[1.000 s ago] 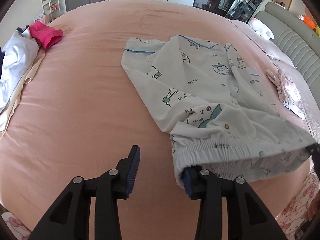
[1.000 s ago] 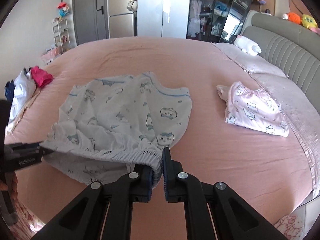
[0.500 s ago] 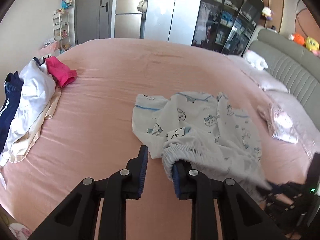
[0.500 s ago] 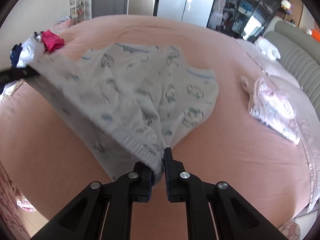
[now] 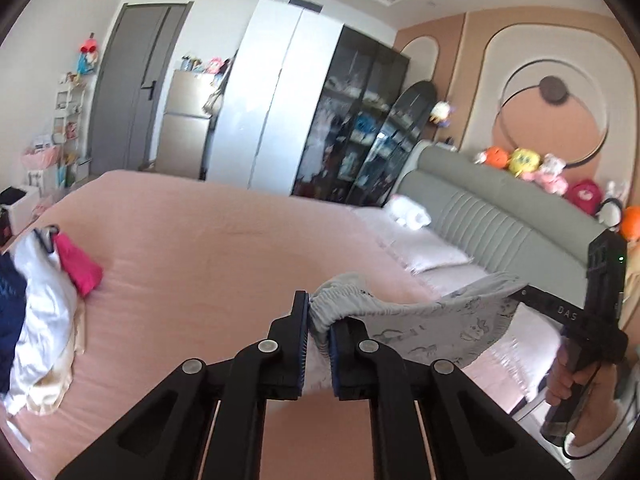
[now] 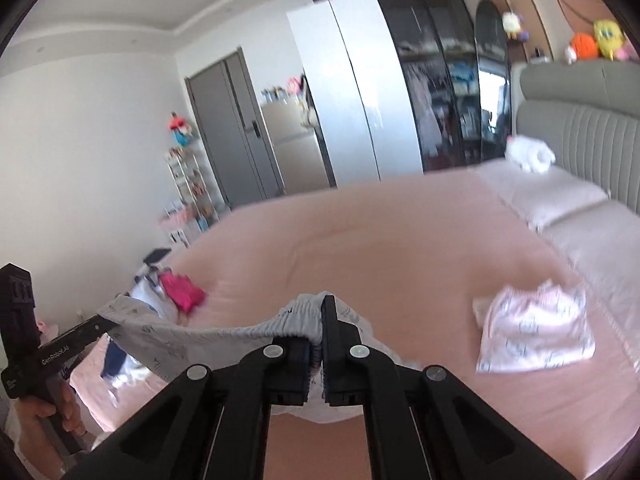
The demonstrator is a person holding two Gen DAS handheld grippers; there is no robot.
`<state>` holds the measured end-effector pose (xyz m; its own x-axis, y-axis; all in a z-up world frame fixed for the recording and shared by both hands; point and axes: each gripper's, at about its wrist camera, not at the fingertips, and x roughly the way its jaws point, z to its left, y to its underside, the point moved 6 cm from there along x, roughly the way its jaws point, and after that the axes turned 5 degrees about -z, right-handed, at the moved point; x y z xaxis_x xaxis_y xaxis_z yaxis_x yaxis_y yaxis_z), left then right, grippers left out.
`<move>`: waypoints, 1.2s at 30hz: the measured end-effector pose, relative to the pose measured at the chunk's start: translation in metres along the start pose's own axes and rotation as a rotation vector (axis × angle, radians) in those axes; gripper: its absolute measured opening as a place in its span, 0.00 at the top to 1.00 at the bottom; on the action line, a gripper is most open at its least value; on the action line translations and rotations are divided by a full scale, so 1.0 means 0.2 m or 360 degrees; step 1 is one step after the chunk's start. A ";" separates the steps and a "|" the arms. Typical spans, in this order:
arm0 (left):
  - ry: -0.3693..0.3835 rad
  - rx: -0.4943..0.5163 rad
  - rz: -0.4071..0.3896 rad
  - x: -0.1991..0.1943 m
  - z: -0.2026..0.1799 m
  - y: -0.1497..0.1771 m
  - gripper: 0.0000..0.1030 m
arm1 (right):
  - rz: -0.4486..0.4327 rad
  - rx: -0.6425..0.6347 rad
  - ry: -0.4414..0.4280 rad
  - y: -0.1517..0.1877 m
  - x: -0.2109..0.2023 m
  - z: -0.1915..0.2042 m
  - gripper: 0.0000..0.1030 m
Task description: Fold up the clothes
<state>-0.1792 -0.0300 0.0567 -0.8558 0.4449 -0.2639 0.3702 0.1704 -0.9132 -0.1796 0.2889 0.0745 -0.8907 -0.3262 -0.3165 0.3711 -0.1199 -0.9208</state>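
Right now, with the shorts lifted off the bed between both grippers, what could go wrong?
1. The left hand-held gripper pinches only a bunched bit of the white cartoon-print shorts' elastic waistband, so a tug might slip it free.
2. The shorts sag between it and the right hand-held gripper, so they may land creased.
3. The folded pink-white garment lies nearby and could get dragged.

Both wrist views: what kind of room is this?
A home bedroom, almost certainly: a wide bed with a pink sheet, a grey padded headboard topped with plush toys, and a tall white wardrobe against the far wall.
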 end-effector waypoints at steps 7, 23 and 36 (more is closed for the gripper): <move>0.0044 -0.0076 0.0189 0.31 0.06 -0.16 0.92 | 0.0145 -0.0146 0.0036 -0.26 0.19 -0.02 0.99; -0.0075 -0.0120 0.0136 0.24 0.19 -0.17 0.90 | -0.0034 -0.0387 0.0006 -0.37 0.27 0.16 0.97; -0.0387 0.0051 0.1198 0.51 0.46 1.41 0.83 | 0.0983 -0.0300 0.0105 1.34 0.59 -0.12 0.96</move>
<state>-0.1948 -0.0184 -0.2572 -0.4361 0.2253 -0.8713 0.8734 -0.1272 -0.4700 -0.1923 0.2410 -0.2157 -0.5446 -0.2236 -0.8083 0.7730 0.2401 -0.5872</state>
